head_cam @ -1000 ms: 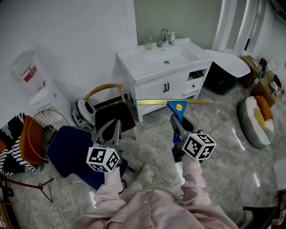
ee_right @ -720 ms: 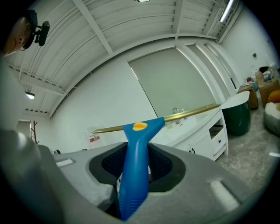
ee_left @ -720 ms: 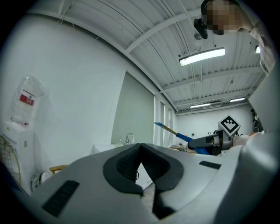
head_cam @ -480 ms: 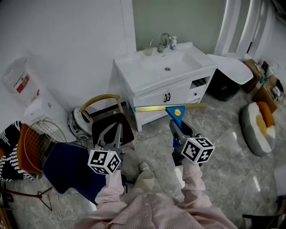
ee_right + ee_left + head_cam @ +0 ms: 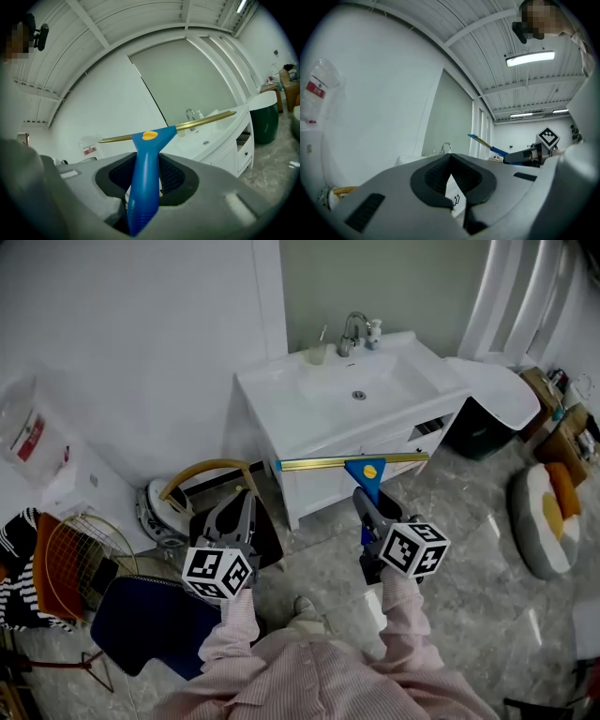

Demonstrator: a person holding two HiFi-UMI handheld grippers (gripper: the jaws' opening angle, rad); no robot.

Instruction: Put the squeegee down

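Right now both forearms, in pink striped sleeves [image 5: 398,601], reach fwd from the body. The grippers are held side by side in the air above the marble floor [image 5: 469,549], facing a white sink cabinet [image 5: 281,395].

Right gripper [image 5: 364,507] [image 5: 149,161]: jaws clamped on the blue handle of the squeegee [image 5: 366,470] [image 5: 144,183], approx mid-handle. Handle points away from the person, and the brass blade bar runs crosswise, roughly level. From the head view the bar overlaps the cabinet front; can't tell if it touches. Squeegee isn't set down yet.

Left gripper [image 5: 244,507] [image 5: 450,161]: jaws together, nothing btwn them, held over a dark chair seat [image 5: 272,540].
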